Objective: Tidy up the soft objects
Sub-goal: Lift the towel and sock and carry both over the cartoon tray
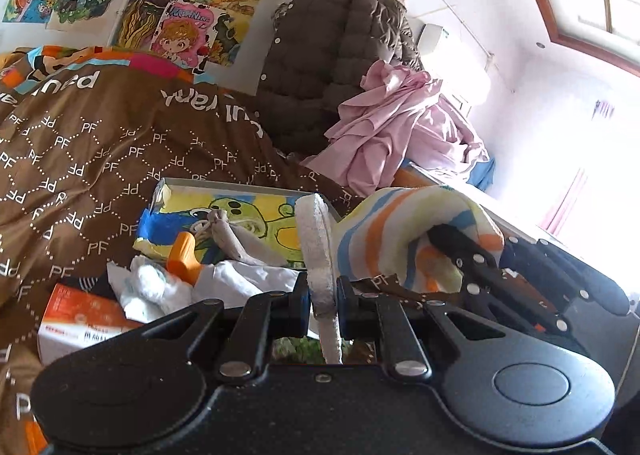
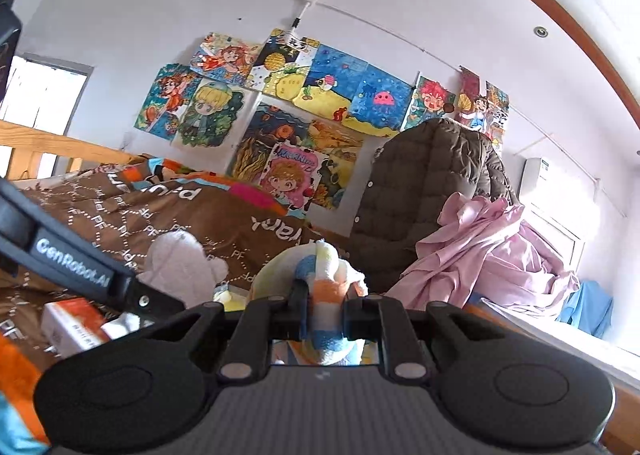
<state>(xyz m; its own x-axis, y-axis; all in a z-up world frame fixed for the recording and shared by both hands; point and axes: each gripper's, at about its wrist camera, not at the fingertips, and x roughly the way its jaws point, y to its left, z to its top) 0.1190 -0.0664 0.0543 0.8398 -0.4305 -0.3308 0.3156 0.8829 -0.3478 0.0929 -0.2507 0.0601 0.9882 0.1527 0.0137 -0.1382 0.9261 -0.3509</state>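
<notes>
Both tools are mid-fold above the cluttered brown quilt [image 1: 80, 143]: the left gripper [image 1: 323, 291] pinches the white fuzzy edge and the right gripper [image 2: 326, 309] clamps the striped pastel fleece towel [image 1: 404, 227], with stowing apparently left.

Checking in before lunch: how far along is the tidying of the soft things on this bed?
Nothing looks finished. In hand: the left gripper pinches the white edge of a striped towel, and the right gripper grips its striped part. Left: the pink cloth heap, brown jacket, crumpled white items and small clutter remain loose.
</notes>
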